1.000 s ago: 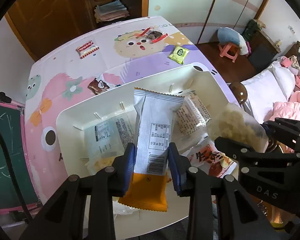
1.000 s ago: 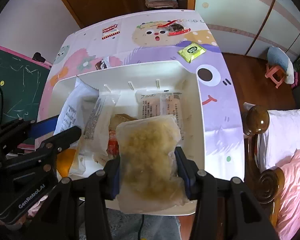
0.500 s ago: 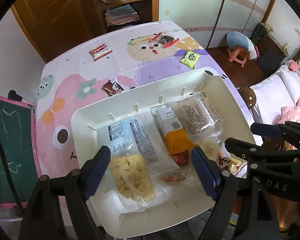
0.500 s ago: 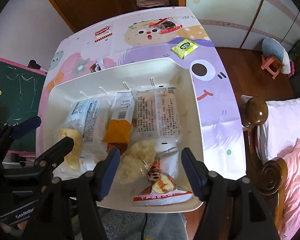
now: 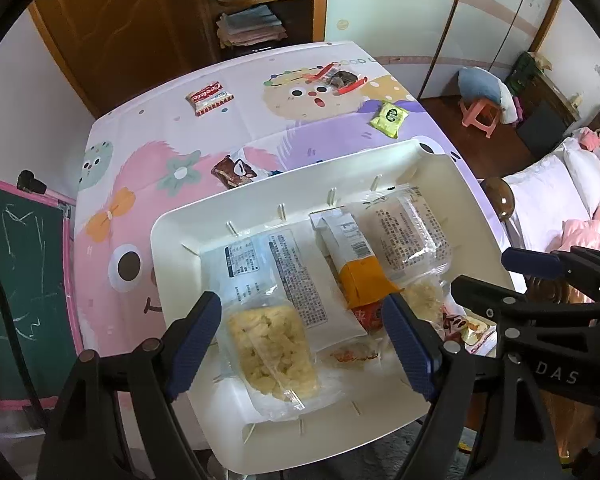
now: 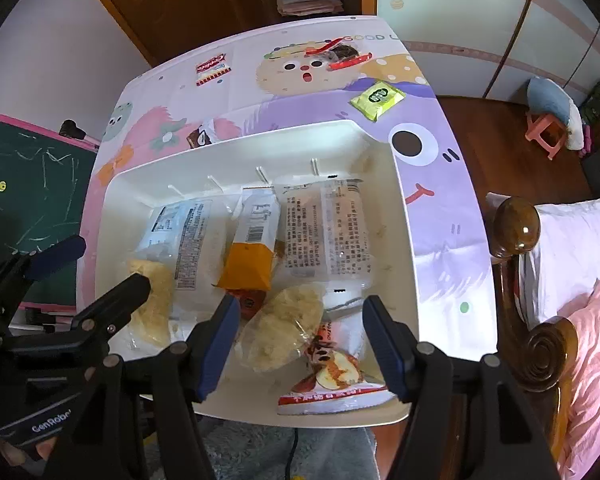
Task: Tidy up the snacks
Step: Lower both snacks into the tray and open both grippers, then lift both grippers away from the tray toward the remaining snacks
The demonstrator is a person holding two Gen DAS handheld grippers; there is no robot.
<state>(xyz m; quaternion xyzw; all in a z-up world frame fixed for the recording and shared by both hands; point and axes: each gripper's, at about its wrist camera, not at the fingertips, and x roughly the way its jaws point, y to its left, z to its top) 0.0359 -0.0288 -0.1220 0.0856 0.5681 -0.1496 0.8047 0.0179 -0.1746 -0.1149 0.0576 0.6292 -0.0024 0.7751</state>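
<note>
A white bin stands on the cartoon tablecloth and holds several snack packs. The orange-and-white packet lies flat in its middle. To its left is a clear bag of yellow crumbly snack. My left gripper hangs open above these two with nothing between its fingers. In the right wrist view, my right gripper is open over a second clear bag of yellow snack, which rests beside a red-and-white pack. Neither pad touches that bag.
Loose on the table beyond the bin lie a red cookie pack, a chocolate pack, a yellow-green pack and a red-ended dark wrapper. A green chalkboard stands left. A bed with a wooden post is right.
Both grippers opened. The left one let go of the orange-and-white packet and the right one released the clear bag of yellow snack; both now lie in the bin.
</note>
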